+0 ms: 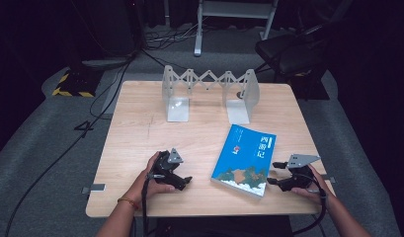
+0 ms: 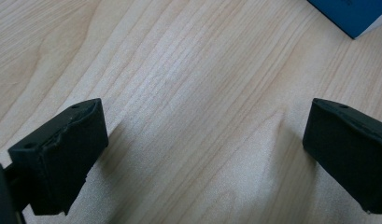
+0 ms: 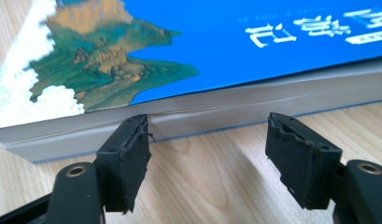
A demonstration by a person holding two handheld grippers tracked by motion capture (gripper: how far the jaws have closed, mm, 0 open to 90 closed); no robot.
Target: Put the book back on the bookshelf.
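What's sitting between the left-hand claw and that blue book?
Nothing: the high view shows only bare wooden table between the left gripper and the blue book. The left gripper view shows the same bare wood before its open jaws.

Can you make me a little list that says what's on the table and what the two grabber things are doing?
table: light wooden top
book: blue cover with a mountain picture, lying flat on the person's right side
book rack: white folding bookend stand at the far edge, nothing in it
left gripper: open, over bare wood, apart from the book
right gripper: open, at the book's page edge; one tip looks very close to the pages, touching or not I cannot tell
likely next step: the right gripper probably goes for the book
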